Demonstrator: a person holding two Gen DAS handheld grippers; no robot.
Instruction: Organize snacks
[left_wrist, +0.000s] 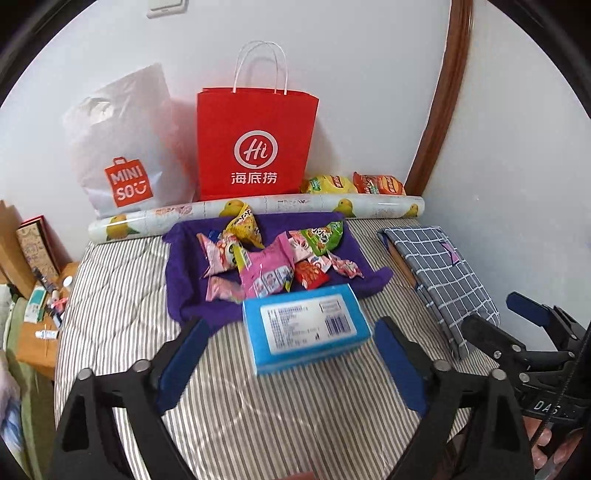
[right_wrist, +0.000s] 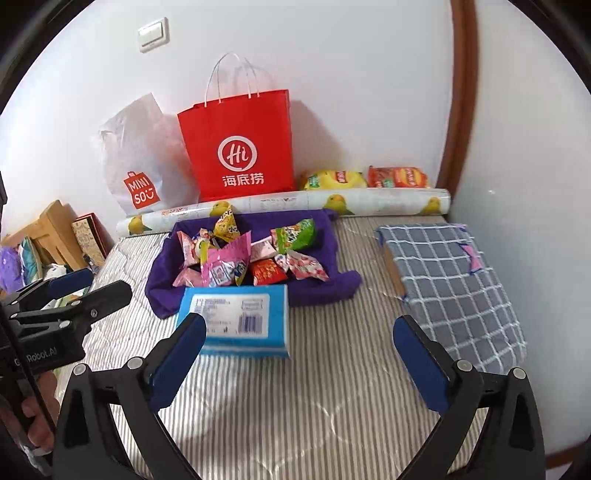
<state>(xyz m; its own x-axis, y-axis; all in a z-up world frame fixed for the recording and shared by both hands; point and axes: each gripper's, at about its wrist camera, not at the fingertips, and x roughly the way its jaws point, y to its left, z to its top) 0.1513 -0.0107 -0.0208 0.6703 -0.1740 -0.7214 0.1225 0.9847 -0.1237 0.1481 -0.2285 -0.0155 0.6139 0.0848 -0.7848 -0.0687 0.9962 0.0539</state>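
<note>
Both tongs, left tongs and right tongs, hover spread and empty before the snack packets heaped on the purple cloth, so sorting could be starting or finished.

Red paper bag, centre top: matt, white twisted-cord handles. MINISO bag, left of it: thin translucent plastic, creased. Snack packets: glossy foil. Purple cloth beneath: soft, matt. Blue box, centre: smooth card, white paper label. Striped mattress cover: quilted fabric.
</note>
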